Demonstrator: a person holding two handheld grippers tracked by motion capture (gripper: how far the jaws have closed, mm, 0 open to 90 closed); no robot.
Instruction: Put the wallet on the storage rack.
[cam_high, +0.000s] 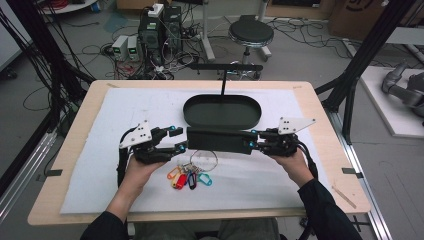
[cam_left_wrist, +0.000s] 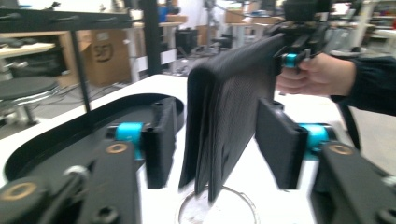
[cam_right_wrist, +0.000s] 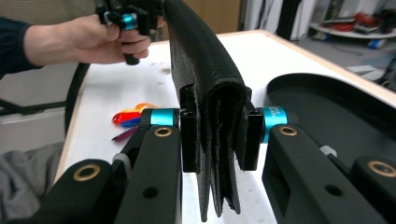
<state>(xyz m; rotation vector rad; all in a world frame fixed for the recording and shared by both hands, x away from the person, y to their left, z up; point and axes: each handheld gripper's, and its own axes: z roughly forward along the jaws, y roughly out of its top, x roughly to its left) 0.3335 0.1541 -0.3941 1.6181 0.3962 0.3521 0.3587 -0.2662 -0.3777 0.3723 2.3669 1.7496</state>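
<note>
A folded black leather wallet (cam_high: 217, 140) hangs edge-down just above the white mat, in front of the oval tray. My right gripper (cam_high: 254, 141) is shut on its right end; in the right gripper view both jaws press the wallet (cam_right_wrist: 205, 70) from either side, at the right gripper (cam_right_wrist: 219, 135). My left gripper (cam_high: 178, 139) stands open at the wallet's left end. In the left gripper view the wallet (cam_left_wrist: 229, 107) sits between the spread jaws of the left gripper (cam_left_wrist: 219, 140), with a gap on each side. Beneath lies a key ring (cam_high: 202, 160).
Coloured key tags (cam_high: 190, 178) lie on the white mat (cam_high: 100, 170) near the front, attached to the ring. A black oval tray (cam_high: 222, 111) with an upright black stand (cam_high: 223, 80) sits behind the wallet. The wooden table edge (cam_high: 345, 165) is to the right.
</note>
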